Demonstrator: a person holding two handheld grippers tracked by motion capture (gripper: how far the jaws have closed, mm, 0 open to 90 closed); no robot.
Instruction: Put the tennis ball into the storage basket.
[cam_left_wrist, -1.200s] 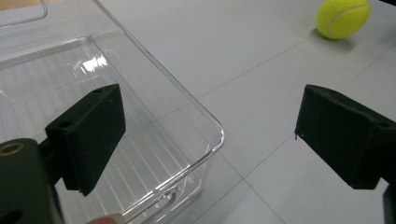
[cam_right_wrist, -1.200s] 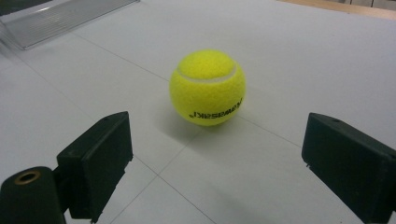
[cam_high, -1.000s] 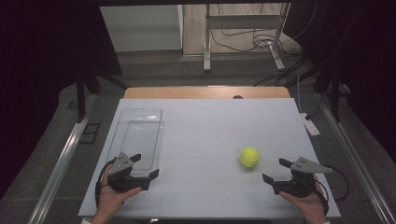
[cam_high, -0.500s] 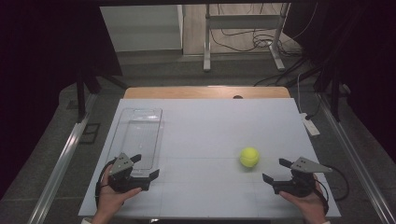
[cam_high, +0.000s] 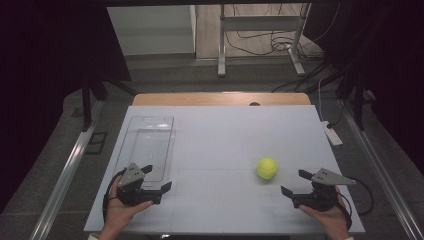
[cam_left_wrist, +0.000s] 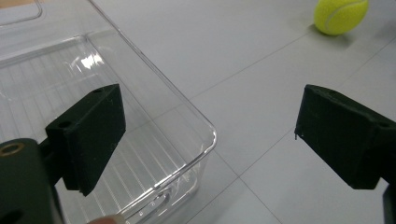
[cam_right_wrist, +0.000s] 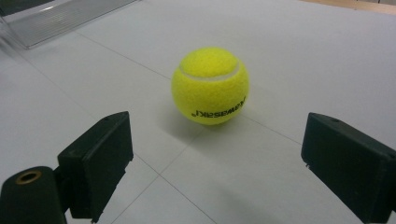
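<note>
A yellow tennis ball (cam_high: 267, 168) rests on the white table, right of centre. It sits a short way ahead of my right gripper (cam_high: 296, 182), whose jaws stand wide open with nothing between them; the right gripper view has the ball (cam_right_wrist: 210, 86) just beyond the jaw tips. A clear plastic tray (cam_high: 148, 147) lies empty at the left. My left gripper (cam_high: 156, 177) rests by the tray's near corner, open and empty. In the left gripper view the tray corner (cam_left_wrist: 205, 135) lies between the jaws' line of sight and the ball (cam_left_wrist: 341, 16) is far off at the upper right.
The white table top (cam_high: 225, 135) has a wooden strip along its far edge. A white power strip (cam_high: 332, 134) lies off the right side. Metal rails run along both sides, and a frame with cables stands on the floor behind.
</note>
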